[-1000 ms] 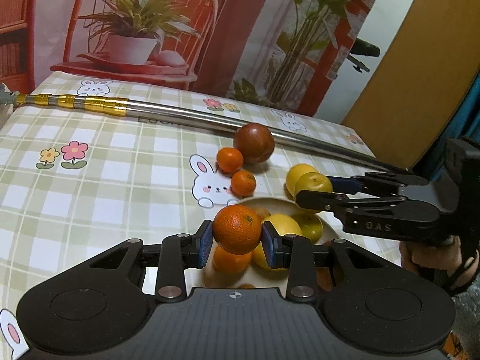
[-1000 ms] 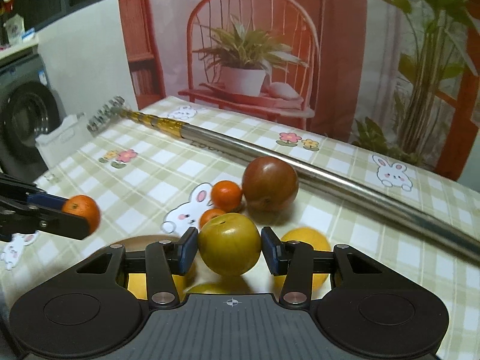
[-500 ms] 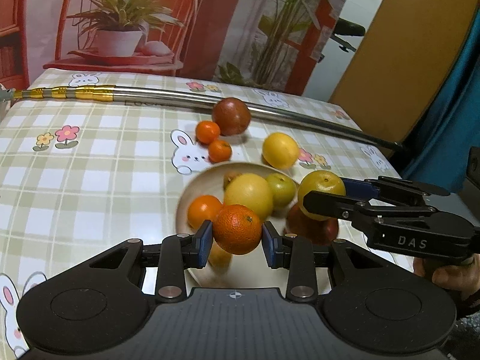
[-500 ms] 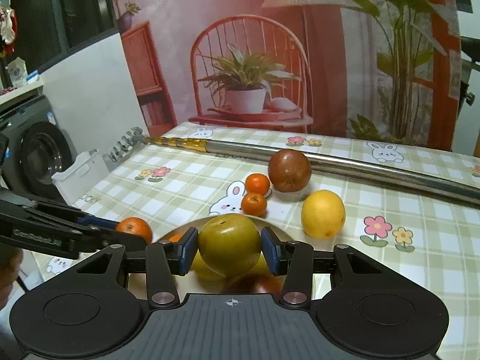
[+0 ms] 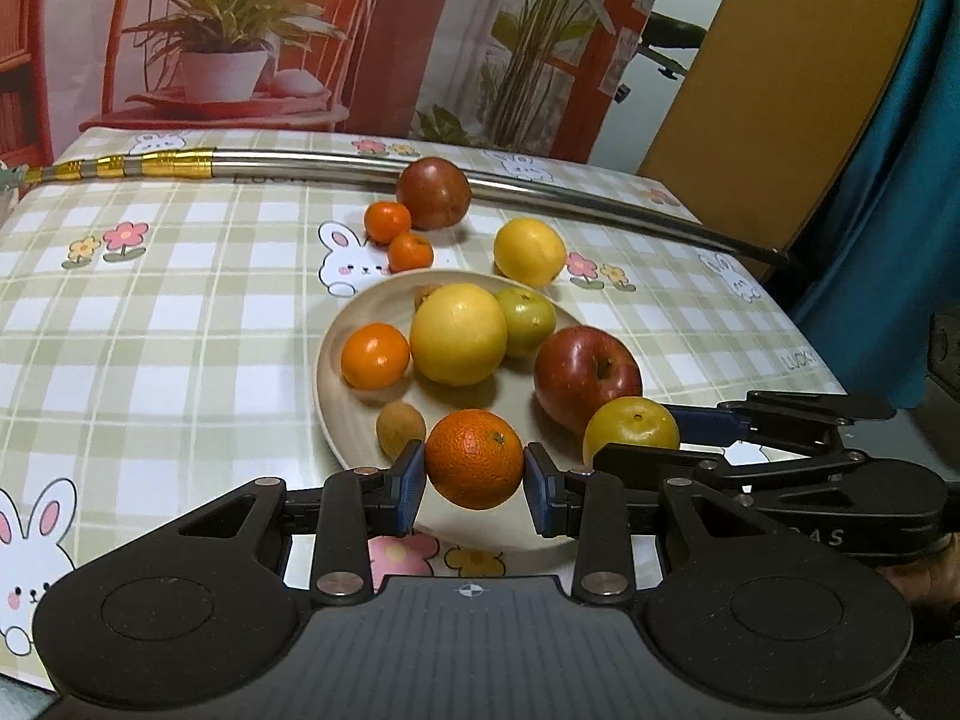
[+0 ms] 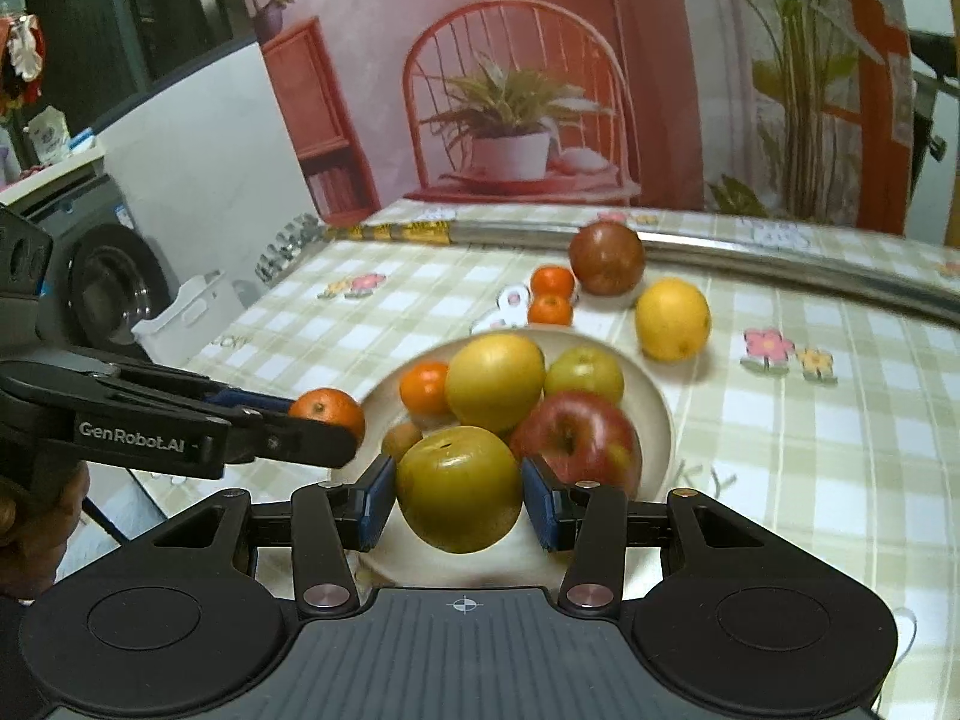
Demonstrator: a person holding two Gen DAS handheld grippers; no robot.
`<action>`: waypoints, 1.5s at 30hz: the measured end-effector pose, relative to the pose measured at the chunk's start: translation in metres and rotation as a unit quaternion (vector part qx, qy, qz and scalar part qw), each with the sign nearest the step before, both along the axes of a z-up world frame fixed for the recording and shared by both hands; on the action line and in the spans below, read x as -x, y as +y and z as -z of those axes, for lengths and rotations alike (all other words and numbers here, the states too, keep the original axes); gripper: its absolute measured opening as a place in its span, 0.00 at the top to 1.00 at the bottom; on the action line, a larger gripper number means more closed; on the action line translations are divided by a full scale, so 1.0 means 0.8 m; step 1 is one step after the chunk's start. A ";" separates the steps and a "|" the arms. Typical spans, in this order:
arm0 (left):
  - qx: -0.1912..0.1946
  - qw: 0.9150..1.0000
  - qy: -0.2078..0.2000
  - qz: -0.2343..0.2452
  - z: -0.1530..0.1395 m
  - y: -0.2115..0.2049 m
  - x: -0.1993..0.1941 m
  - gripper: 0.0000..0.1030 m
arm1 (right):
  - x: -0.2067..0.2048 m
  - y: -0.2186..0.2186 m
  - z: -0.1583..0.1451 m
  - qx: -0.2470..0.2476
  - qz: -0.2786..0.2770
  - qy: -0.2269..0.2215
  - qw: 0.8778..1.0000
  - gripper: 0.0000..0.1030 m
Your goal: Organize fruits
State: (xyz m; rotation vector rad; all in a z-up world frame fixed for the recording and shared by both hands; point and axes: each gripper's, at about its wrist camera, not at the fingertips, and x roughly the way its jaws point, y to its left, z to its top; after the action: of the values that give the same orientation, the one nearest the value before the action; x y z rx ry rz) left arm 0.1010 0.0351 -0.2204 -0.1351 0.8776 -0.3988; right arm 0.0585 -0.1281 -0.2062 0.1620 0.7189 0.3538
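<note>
My left gripper [image 5: 474, 474] is shut on an orange [image 5: 474, 457], held over the near rim of a cream plate [image 5: 336, 384]. My right gripper [image 6: 459, 501] is shut on a yellow-green round fruit [image 6: 459, 489], also above the plate's [image 6: 660, 414] near edge; that fruit [image 5: 631, 429] shows at the right of the left wrist view. On the plate lie a big yellow citrus [image 5: 458, 333], a small orange [image 5: 375, 356], a green fruit [image 5: 527, 321], a red apple [image 5: 587, 372] and a small brown fruit [image 5: 400, 430].
Beyond the plate on the checked tablecloth lie two small mandarins [image 5: 398, 234], a dark red fruit [image 5: 433, 193] and a yellow citrus [image 5: 529, 251]. A long metal pole [image 5: 570, 199] crosses the far side of the table. A washing machine [image 6: 96, 288] stands left of the table.
Both grippers have drawn back toward the near edge with their fruits still held. More of the plate and its fruit has come into view.
</note>
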 end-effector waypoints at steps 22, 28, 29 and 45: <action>-0.010 1.000 0.026 0.011 0.038 -0.010 -0.027 0.64 | -0.024 -0.009 0.043 0.009 0.031 0.037 0.999 0.59; -0.025 0.999 0.027 0.005 0.046 -0.011 -0.033 0.64 | -0.023 -0.005 0.045 0.029 0.029 0.023 0.999 0.59; -0.030 0.999 0.025 0.005 0.046 -0.011 -0.033 0.64 | -0.022 -0.005 0.046 0.030 0.029 0.022 0.999 0.59; -0.102 0.995 -0.022 -0.003 0.050 -0.017 -0.051 0.64 | -0.019 -0.005 0.046 0.029 0.031 0.021 0.999 0.59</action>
State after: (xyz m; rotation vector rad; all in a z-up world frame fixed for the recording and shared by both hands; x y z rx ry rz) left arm 0.1422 0.0214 -0.2603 0.0596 0.8692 -0.3033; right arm 0.0739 -0.1319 -0.2430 0.1359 0.7632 0.2715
